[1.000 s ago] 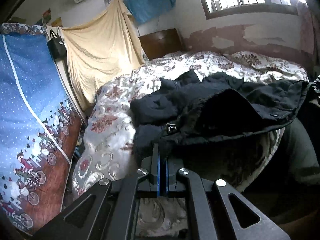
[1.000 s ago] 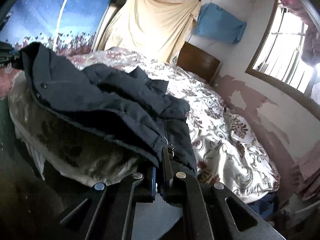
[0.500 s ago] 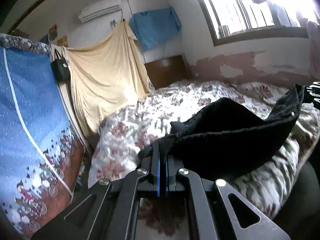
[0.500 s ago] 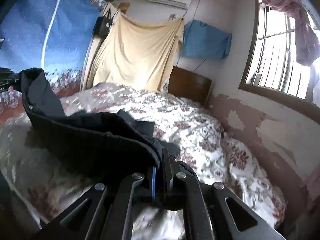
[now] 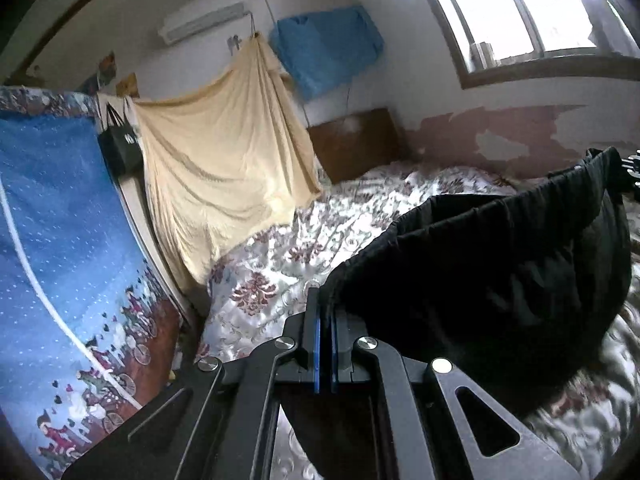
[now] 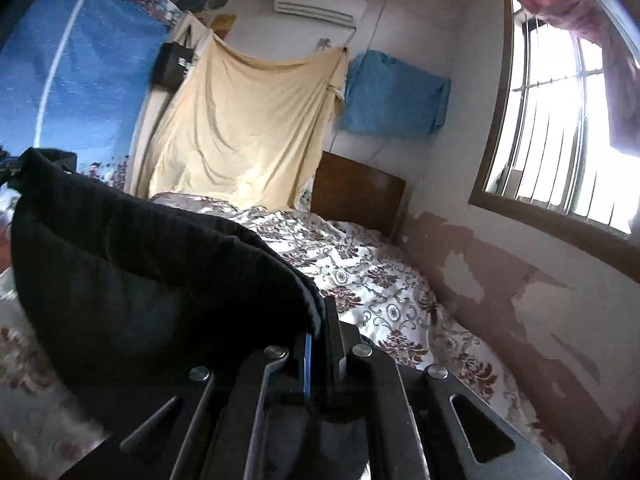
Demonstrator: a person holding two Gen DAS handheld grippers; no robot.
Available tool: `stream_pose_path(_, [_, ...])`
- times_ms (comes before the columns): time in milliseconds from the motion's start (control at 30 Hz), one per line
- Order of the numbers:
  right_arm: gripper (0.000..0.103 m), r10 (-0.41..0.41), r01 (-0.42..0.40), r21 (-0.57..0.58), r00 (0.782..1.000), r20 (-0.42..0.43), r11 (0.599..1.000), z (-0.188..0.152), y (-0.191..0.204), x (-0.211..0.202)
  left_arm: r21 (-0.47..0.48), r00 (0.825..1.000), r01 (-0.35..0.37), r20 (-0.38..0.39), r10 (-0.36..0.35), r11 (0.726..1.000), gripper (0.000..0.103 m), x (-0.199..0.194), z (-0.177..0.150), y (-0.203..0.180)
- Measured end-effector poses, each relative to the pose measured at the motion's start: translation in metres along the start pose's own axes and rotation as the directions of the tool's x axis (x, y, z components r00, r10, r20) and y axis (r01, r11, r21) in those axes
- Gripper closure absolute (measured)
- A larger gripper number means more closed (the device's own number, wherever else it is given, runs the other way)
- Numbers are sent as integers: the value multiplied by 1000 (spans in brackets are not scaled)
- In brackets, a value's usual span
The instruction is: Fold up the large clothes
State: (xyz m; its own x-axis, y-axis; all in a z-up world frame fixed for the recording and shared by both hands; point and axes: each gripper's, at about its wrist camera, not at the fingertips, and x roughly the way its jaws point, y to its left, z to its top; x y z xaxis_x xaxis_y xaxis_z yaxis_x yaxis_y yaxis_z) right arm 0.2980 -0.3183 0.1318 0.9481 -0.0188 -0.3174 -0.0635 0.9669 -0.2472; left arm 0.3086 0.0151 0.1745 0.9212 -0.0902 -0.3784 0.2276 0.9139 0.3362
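Observation:
A large dark jacket [image 5: 492, 280] hangs stretched between my two grippers, lifted above the bed with the floral cover [image 5: 280, 264]. My left gripper [image 5: 323, 300] is shut on one edge of the jacket. My right gripper [image 6: 320, 312] is shut on the opposite edge, and the jacket [image 6: 140, 272] sags to its left. The far end of the jacket reaches the right gripper at the right edge of the left wrist view [image 5: 632, 168]. The jacket's lower part hangs out of sight below both grippers.
The floral bed cover [image 6: 380, 280] runs to a wooden headboard [image 6: 356, 200]. A cream sheet [image 5: 224, 168] and a blue cloth [image 5: 328, 52] hang on the back wall. A blue patterned panel [image 5: 60, 240] stands at the left, a window [image 6: 560, 120] at the right.
Both grippers have risen and tilted upward, lifting the jacket off the bed. It now hangs in the air between them instead of lying crumpled on the cover.

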Motion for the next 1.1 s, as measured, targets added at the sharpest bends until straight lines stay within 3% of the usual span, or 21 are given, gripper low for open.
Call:
stream_pose_path(267, [98, -47, 47, 0, 994, -99, 999, 4, -2, 130, -39, 994, -3, -110, -2, 999, 101, 115, 3, 8])
stream_pose_path(633, [98, -77, 76, -15, 967, -243, 997, -47, 8, 252, -90, 969, 18, -242, -39, 996, 101, 240, -32, 6])
stream_pose_path(867, [97, -31, 40, 17, 935, -353, 999, -84, 17, 296, -133, 934, 41, -347, -86, 990, 101, 295, -65, 0])
stream_pose_path(1100, [96, -18, 31, 30, 930, -368, 999, -91, 20, 302, -163, 912, 53, -393, -114, 985, 100, 310, -86, -2])
